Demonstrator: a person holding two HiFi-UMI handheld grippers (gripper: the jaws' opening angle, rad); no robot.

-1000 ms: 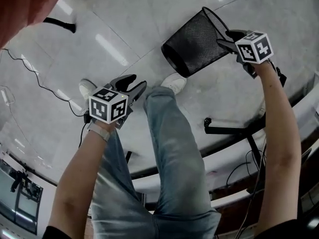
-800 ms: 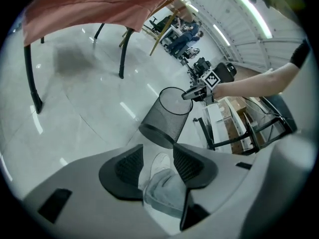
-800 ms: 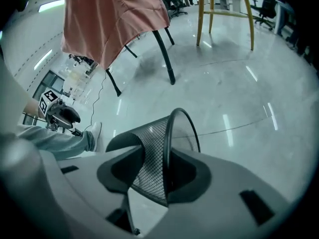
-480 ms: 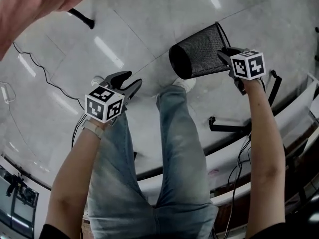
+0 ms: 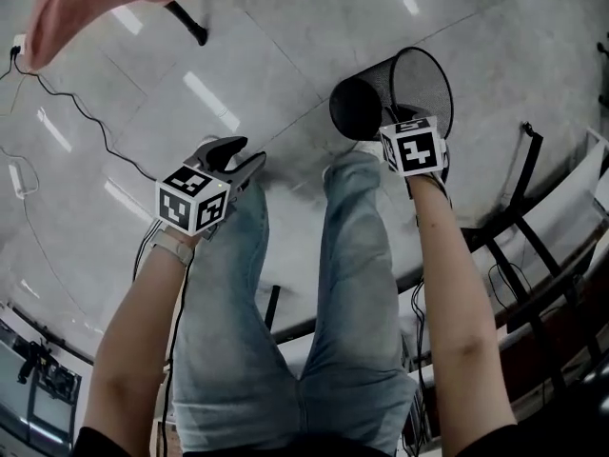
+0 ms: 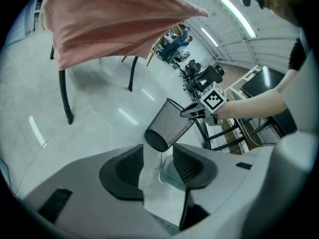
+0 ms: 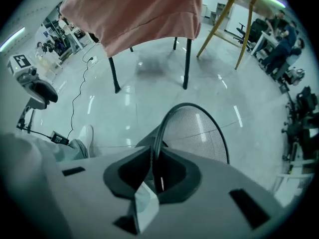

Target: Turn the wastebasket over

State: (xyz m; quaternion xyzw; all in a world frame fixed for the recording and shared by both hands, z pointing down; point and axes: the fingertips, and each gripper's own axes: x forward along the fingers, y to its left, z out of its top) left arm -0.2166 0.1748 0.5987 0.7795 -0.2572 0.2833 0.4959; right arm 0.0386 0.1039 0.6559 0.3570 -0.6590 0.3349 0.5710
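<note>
Wastebasket (image 5: 395,93): black wire mesh, round, tapering to a solid dark base. It is held clear of the floor (image 5: 285,46) and tipped well over. In the head view the base points lower left and the open mouth upper right. In the left gripper view the wastebasket (image 6: 169,126) shows its base lowest and its rim highest. Right gripper (image 5: 404,122) sits at the near edge of the mouth, pointing about straight down, marker cube facing up, bare forearm stretched out behind it. Its jaws have just been closing. The right gripper view shows the right gripper (image 7: 154,166) with its pads nipped onto the thin wire rim, and the mesh wall of the wastebasket (image 7: 199,133) curves away beyond them. Left gripper (image 5: 238,155) is well to the left of the wastebasket and not touching it, angled obliquely downward. In its own view the left gripper (image 6: 158,166) has its jaws spread wide with nothing in them. The person's jeans (image 5: 343,255) run up from below, ending just under the wastebasket. A white shoe (image 7: 85,133) is on the floor left of the wastebasket in the right gripper view. Far upper left of the wastebasket is a pink cloth (image 5: 86,8). A thin cable (image 5: 86,122) trails over the floor below the cloth.
</note>
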